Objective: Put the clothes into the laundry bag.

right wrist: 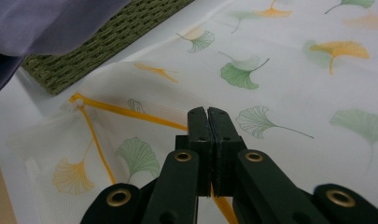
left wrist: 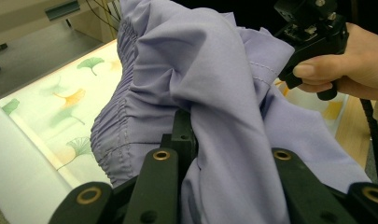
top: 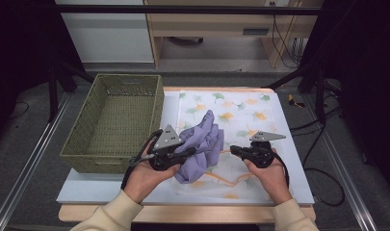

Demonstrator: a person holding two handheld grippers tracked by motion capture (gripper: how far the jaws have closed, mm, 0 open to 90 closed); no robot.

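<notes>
A crumpled purple cloth point(top: 205, 142) point(left wrist: 200, 70) lies bunched over the middle of the ginkgo-print mat point(top: 240, 110). My left gripper point(top: 184, 153) point(left wrist: 219, 140) is shut on its near fold, and the fabric drapes over the jaws and hides one of them. A thin white ginkgo-print bag point(top: 216, 177) point(right wrist: 107, 140) with an orange edge lies flat on the mat. My right gripper point(top: 234, 150) point(right wrist: 208, 114) is shut on that orange edge, jaws pressed together. The left gripper view also shows the right gripper point(left wrist: 312, 32) beyond the cloth.
A green woven basket point(top: 110, 120) point(right wrist: 98, 42) stands empty at the table's left, touching the mat's edge. The wooden table edge point(top: 183, 214) runs along the front. Black frame poles and cables stand to the right, off the table.
</notes>
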